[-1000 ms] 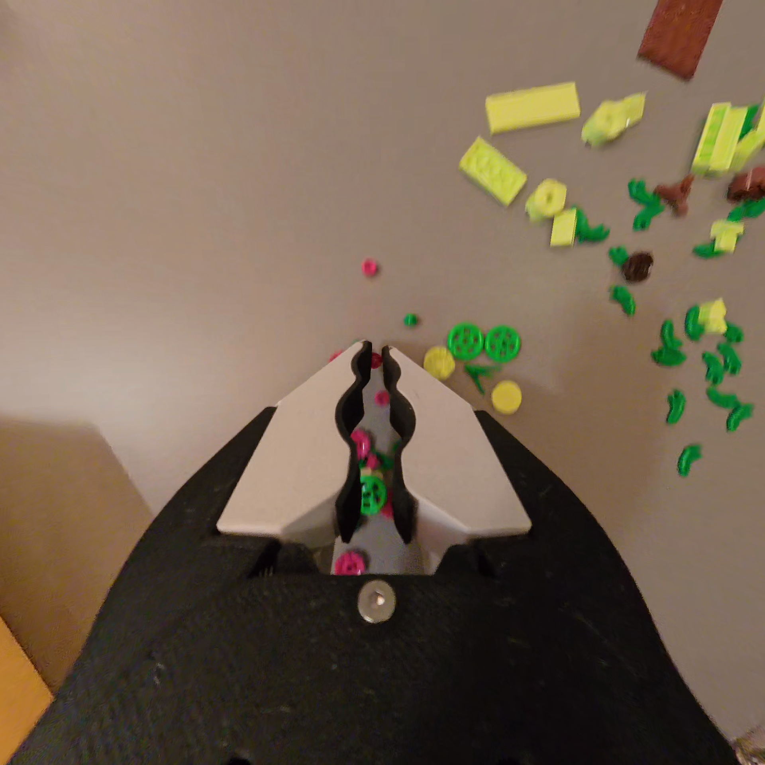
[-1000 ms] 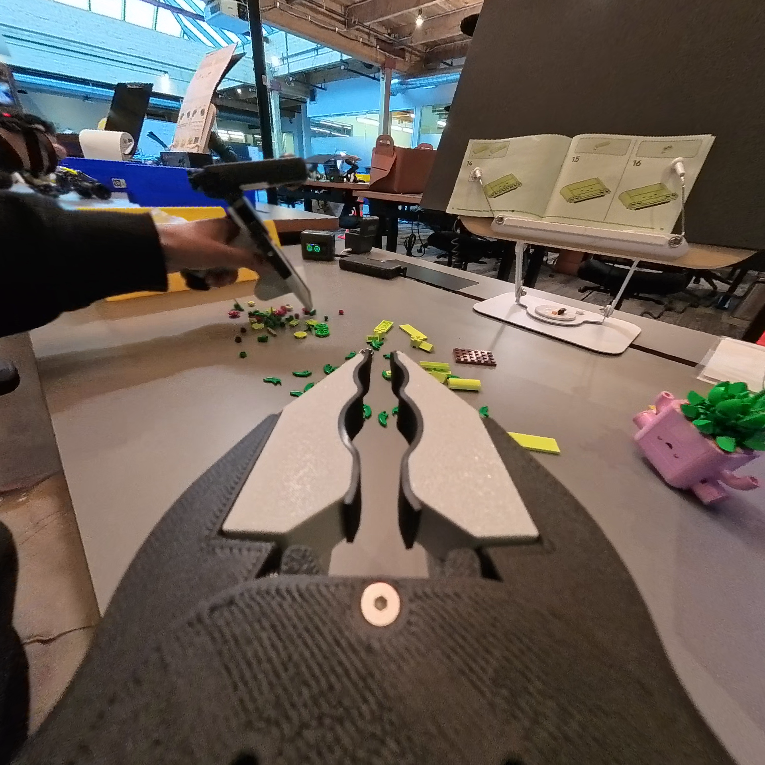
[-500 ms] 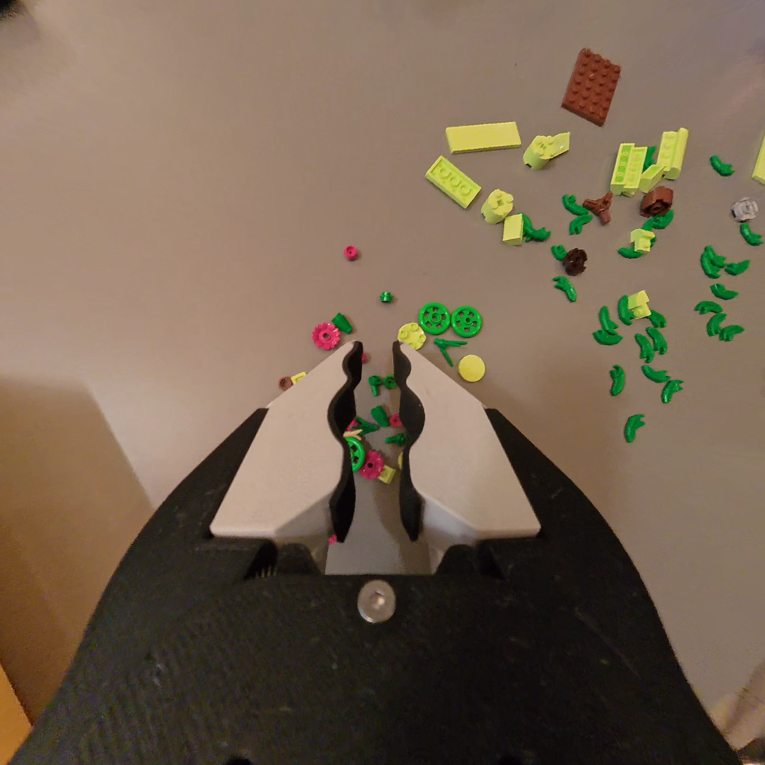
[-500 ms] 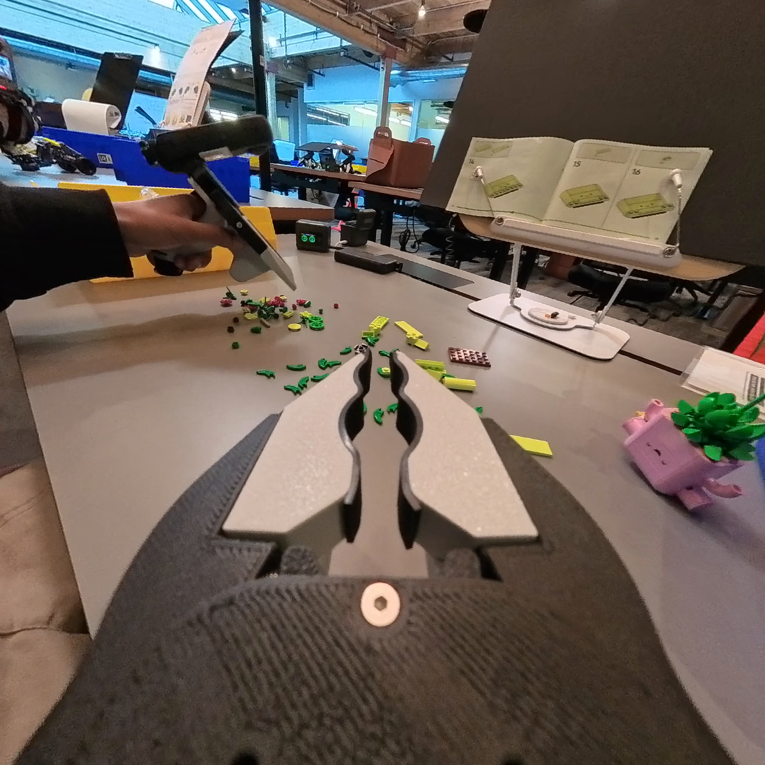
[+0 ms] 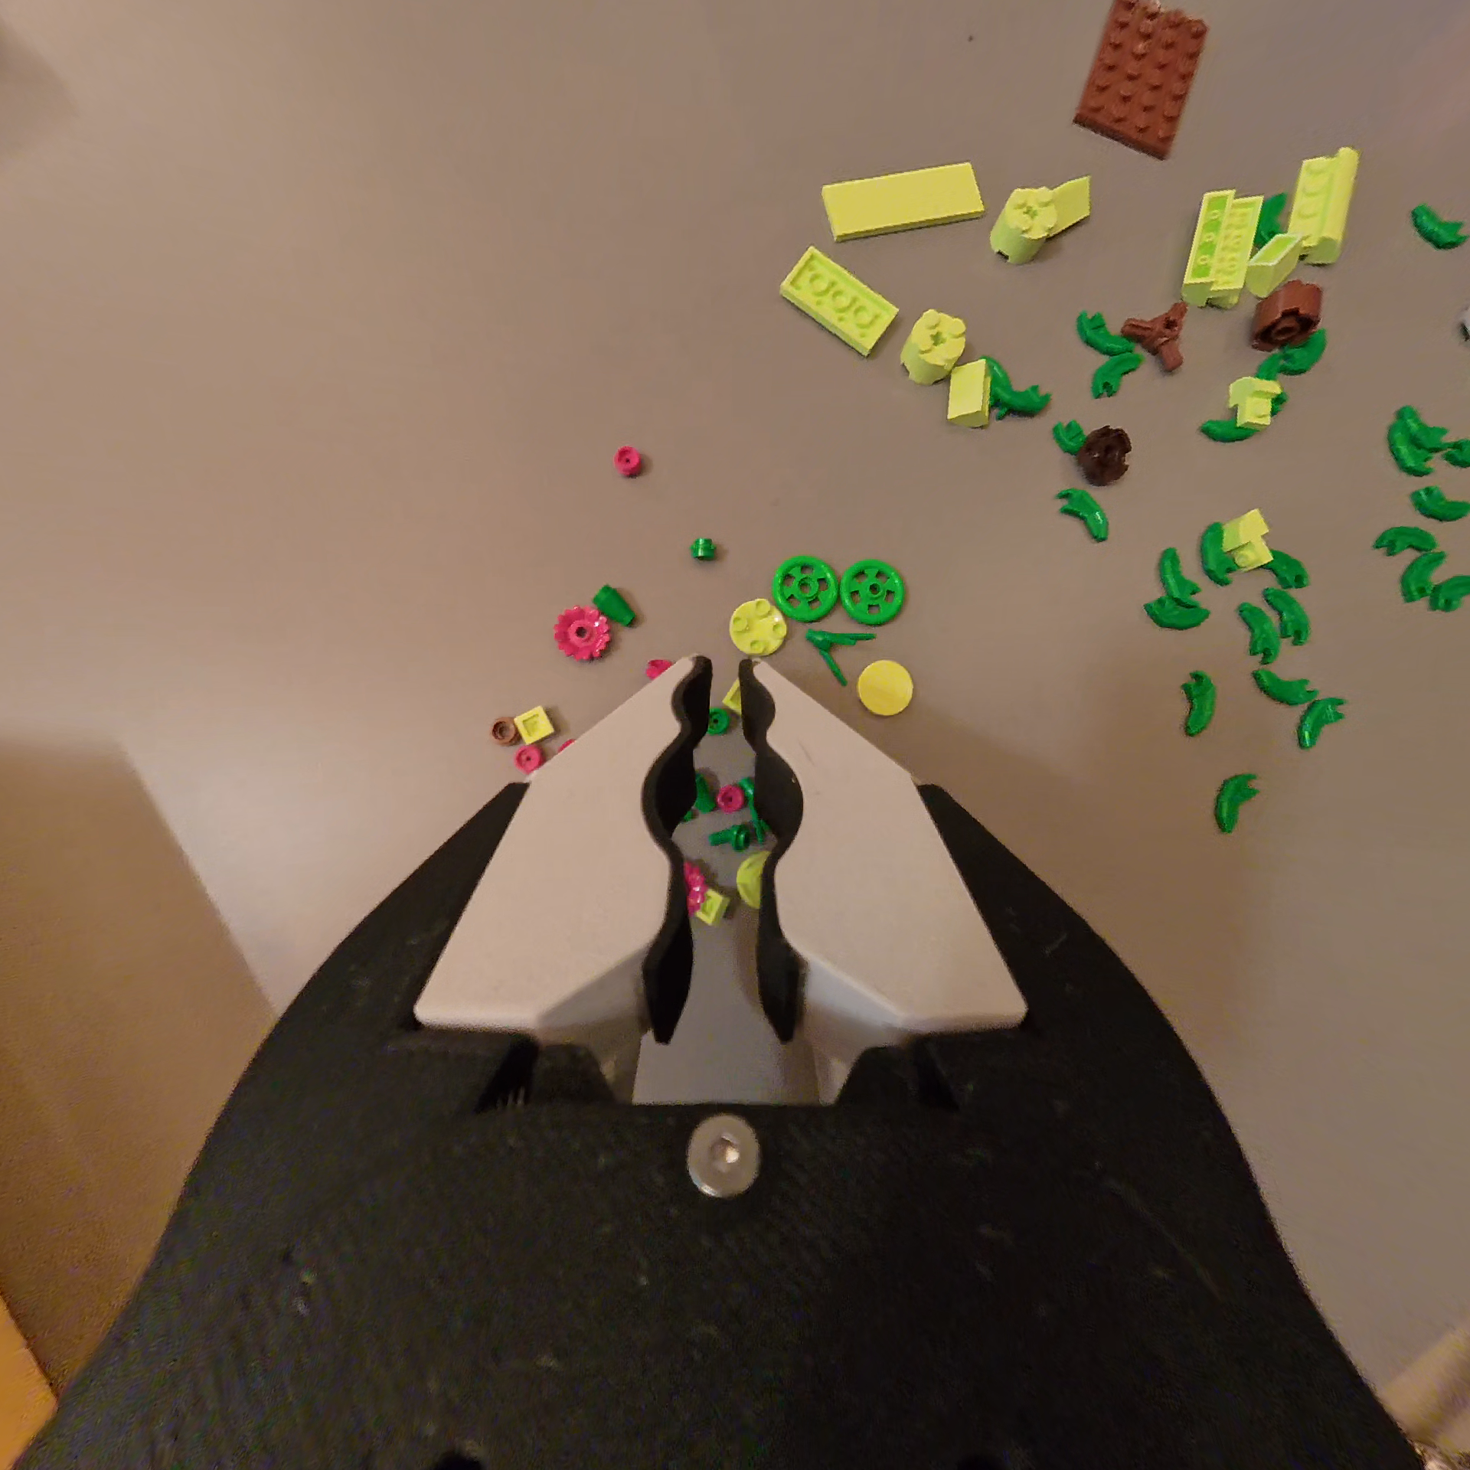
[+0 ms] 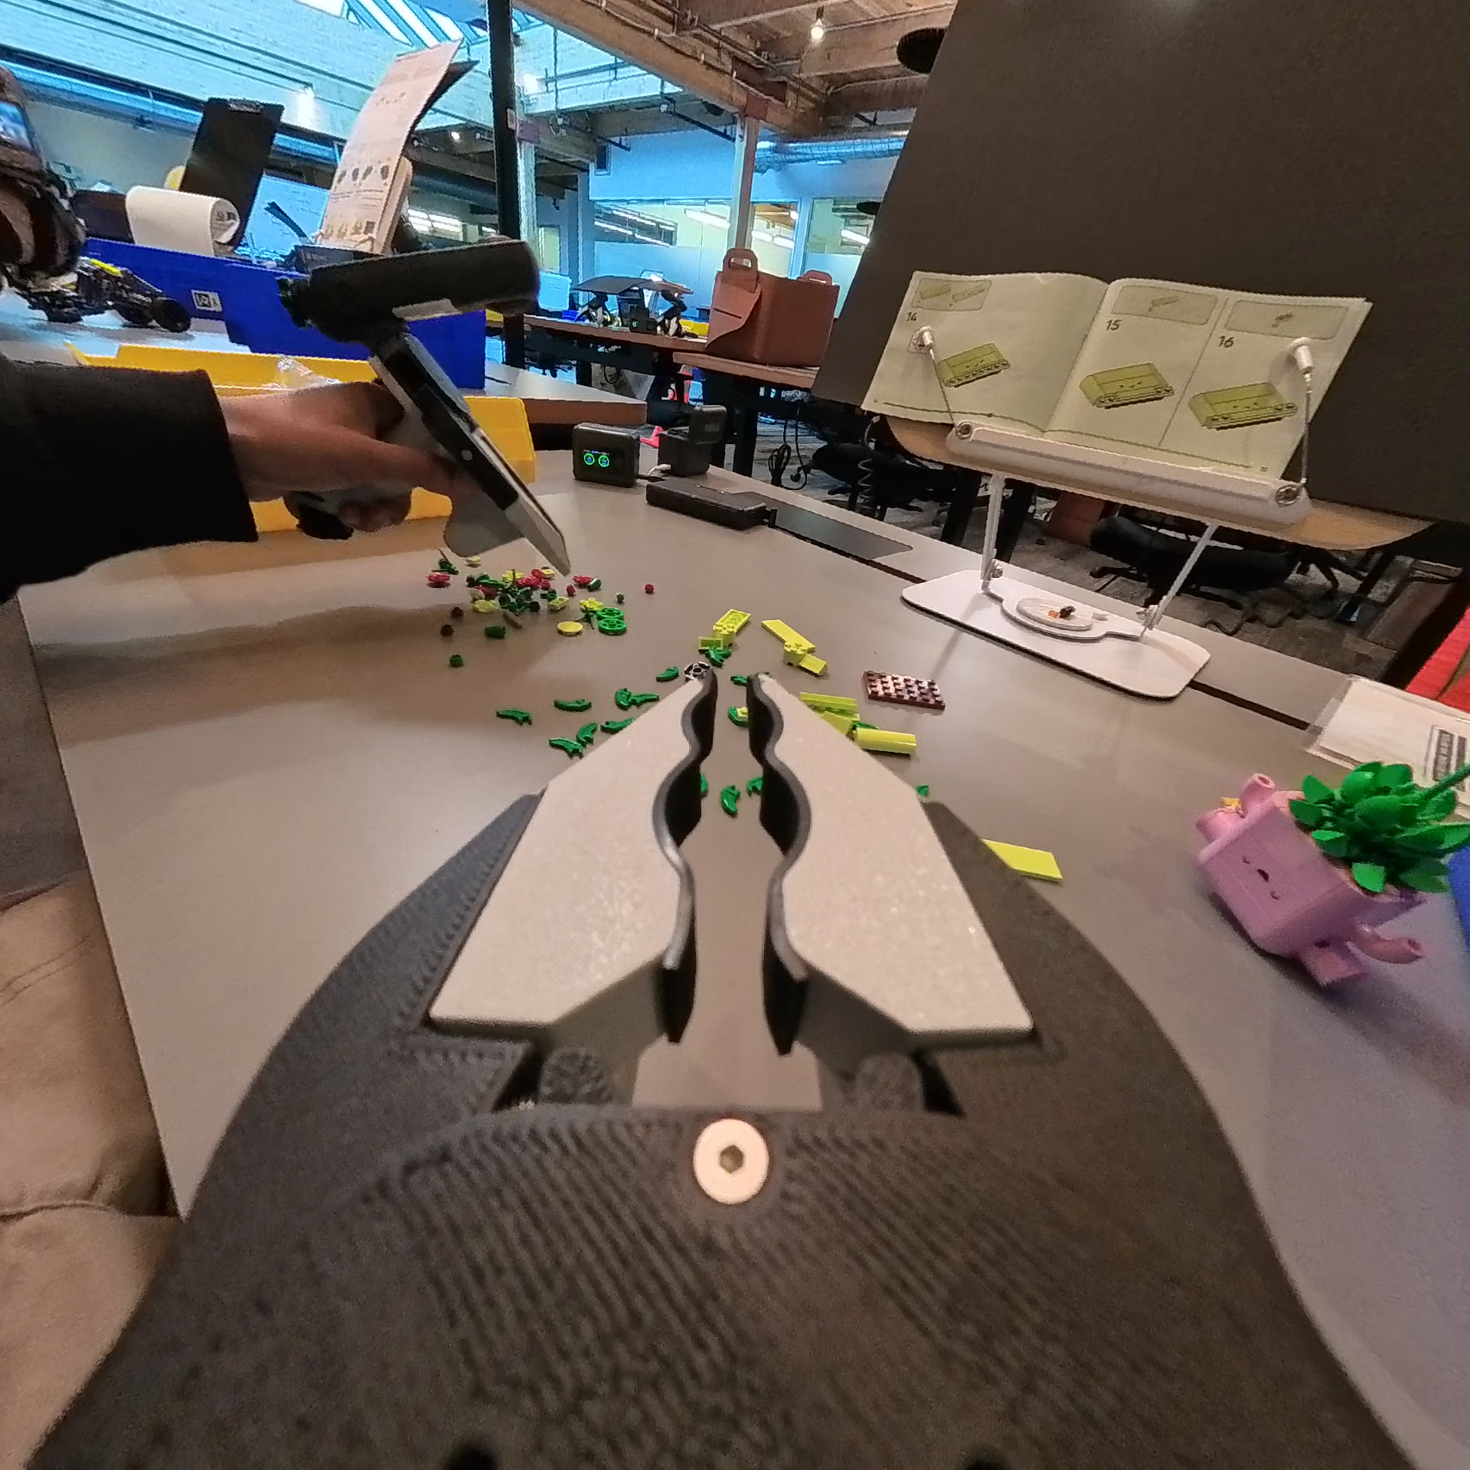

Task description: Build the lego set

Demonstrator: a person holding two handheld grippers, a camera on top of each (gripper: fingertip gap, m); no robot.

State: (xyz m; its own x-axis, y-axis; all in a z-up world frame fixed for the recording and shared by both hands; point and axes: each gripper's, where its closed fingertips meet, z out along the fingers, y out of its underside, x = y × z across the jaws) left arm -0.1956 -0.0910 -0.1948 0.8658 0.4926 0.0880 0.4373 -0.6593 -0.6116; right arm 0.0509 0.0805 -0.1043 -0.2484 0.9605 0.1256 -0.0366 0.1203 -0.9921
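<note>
The left hand-held gripper (image 5: pixel 724 668), matte grey with wavy black pads, hovers narrowly parted and empty over glossy round studs (image 5: pixel 805 587) on the smooth worktop (image 5: pixel 318 318); the right hand-held gripper (image 6: pixel 732 684) likewise.

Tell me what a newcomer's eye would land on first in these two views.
First, the bright scatter of loose lego pieces across the grey table, lime, green and magenta, with the left gripper poised just above the far cluster, empty and slightly open. Next, the finished pink pot with green leaves lying tilted at the right edge. Behind it, the open instruction booklet clipped on a white stand.
</note>
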